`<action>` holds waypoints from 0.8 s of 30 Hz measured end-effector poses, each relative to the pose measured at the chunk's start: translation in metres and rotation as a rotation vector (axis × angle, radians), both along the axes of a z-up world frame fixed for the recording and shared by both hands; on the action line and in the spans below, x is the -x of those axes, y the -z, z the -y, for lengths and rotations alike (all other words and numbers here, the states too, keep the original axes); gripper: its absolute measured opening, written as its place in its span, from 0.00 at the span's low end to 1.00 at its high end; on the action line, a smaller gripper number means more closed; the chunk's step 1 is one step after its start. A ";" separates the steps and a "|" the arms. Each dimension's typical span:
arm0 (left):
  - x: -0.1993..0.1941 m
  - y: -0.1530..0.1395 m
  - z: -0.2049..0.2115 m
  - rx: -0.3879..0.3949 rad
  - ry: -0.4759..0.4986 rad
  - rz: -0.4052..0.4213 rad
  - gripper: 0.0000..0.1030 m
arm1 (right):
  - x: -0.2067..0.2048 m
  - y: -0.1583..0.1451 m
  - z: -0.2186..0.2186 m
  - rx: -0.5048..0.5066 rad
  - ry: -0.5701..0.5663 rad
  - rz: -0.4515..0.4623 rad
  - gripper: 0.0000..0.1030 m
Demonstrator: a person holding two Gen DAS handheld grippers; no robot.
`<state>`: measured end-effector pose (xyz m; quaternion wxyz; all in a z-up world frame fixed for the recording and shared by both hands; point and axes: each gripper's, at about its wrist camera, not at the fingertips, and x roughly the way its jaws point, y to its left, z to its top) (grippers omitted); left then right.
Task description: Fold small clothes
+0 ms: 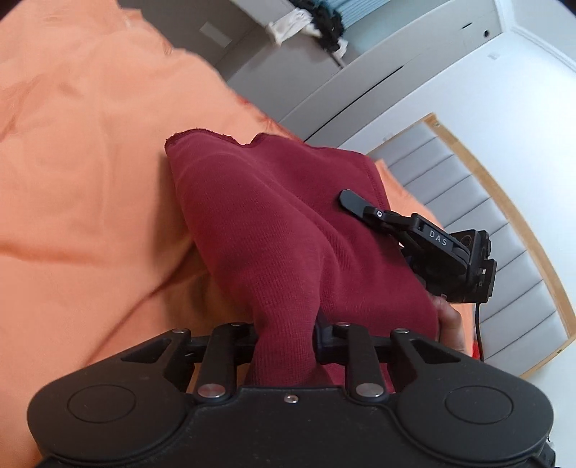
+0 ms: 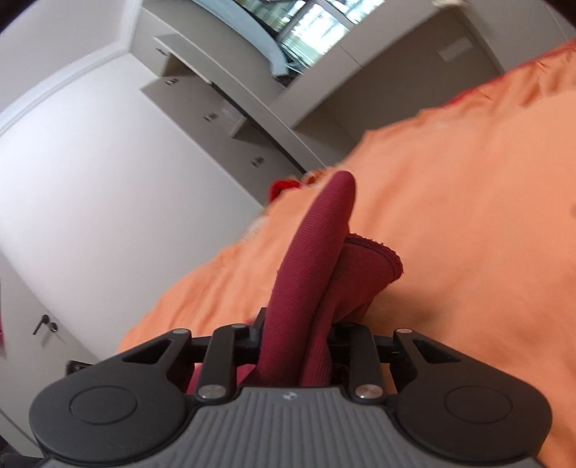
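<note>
Orange bedding (image 1: 82,172) fills the left half of my left wrist view, with grey cabinets (image 1: 324,82) running across the top and a padded grey headboard (image 1: 478,216) in a wooden frame at the right edge. On the cabinet top at the upper middle lies a heap of pale and black cloth (image 1: 309,25). My left gripper (image 1: 284,342) sits at the bottom centre, its jaws drawn narrow and clamped on a bunched fold of the maroon knit garment (image 1: 273,223), which rises from between them and spreads up toward the middle of the frame, its hemmed edge lying against the bedding. At the right, my right gripper (image 1: 363,207) reaches in from the side; one black finger lies over the maroon cloth, and a bit of my hand (image 1: 450,320) shows beneath it. Turning to the right wrist view, white wall and grey drawers (image 2: 223,118) take the upper left, a window (image 2: 313,32) glints at the top, and the orange bedding (image 2: 468,216) covers the right side. My right gripper (image 2: 295,342) at the bottom centre is pinched narrow on the maroon knit garment (image 2: 309,259), which stands up from the jaws as a rolled ridge toward mid-frame, a frayed hem curling to its right. A scrap of red fabric (image 2: 282,187) peeks out at the bedding's far edge.
</note>
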<state>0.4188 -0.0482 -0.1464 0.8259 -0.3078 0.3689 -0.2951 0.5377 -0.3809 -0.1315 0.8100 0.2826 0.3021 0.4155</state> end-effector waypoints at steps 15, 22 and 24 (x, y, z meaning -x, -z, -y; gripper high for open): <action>0.085 -0.081 -0.116 -0.117 -0.071 0.072 0.24 | 0.035 -0.049 -0.119 -0.123 -0.092 -0.012 0.26; 0.108 -0.027 -0.141 -0.130 -0.103 -0.087 0.24 | 0.046 0.022 -0.159 -0.028 -0.125 -0.166 0.26; 0.106 -0.013 -0.142 -0.155 -0.091 -0.125 0.24 | 0.049 0.038 -0.163 0.000 -0.115 -0.190 0.26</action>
